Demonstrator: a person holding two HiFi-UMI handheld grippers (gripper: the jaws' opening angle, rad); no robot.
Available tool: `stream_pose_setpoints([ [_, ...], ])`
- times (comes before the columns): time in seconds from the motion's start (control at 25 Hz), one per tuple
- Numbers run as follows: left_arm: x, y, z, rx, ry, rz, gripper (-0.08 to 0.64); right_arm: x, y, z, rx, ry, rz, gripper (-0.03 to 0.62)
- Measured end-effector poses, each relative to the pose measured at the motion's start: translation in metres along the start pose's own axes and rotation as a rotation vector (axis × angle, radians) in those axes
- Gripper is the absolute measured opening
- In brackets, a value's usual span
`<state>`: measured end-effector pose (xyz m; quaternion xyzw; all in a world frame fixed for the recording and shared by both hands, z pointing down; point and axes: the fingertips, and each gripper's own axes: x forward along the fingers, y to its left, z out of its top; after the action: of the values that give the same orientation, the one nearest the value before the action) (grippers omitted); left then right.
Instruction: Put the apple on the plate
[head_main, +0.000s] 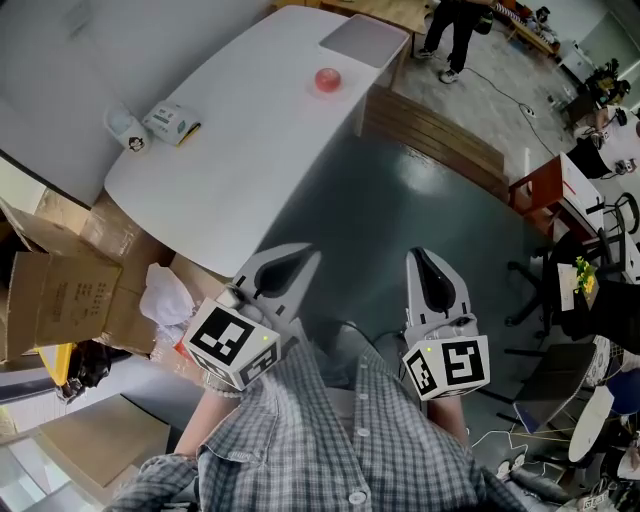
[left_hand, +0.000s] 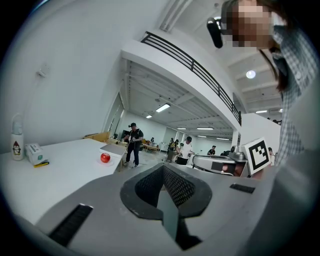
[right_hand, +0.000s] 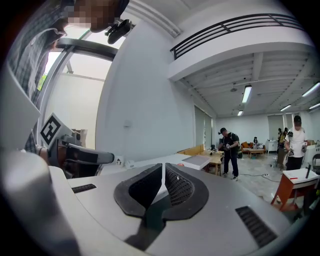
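Both tongs were held close to the person's checked shirt, off the white tabletop (head_main: 230, 170) and above the dark floor. The left tongs (head_main: 303, 256) had their jaws pressed together with nothing between them. In the left gripper view the two ribbed pads met along one seam. The right tongs (head_main: 420, 256) were likewise closed and empty. The apple (head_main: 327, 79) lay well away at about 12 o'clock from the tongs, near the tabletop's far end. It rested on a small pale plate (head_main: 327, 93), with a flat grey slab (head_main: 362, 40) just beside it at its 1 o'clock. At about 10 o'clock from the tongs a white bottle (head_main: 124, 128) and a small box (head_main: 172, 122) stood side by side — well apart from the apple. Cardboard boxes (head_main: 60, 290) lay below the tabletop's near edge at about 9 o'clock.
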<state>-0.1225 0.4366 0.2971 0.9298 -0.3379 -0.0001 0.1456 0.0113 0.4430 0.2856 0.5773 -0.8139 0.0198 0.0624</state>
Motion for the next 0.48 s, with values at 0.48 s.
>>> stream_pose_setpoints([
  [0.48,0.017,0.001,0.003,0.018,0.011,-0.019,0.009,-0.006,-0.039,-0.010,0.029,0.009,-0.094,0.034],
])
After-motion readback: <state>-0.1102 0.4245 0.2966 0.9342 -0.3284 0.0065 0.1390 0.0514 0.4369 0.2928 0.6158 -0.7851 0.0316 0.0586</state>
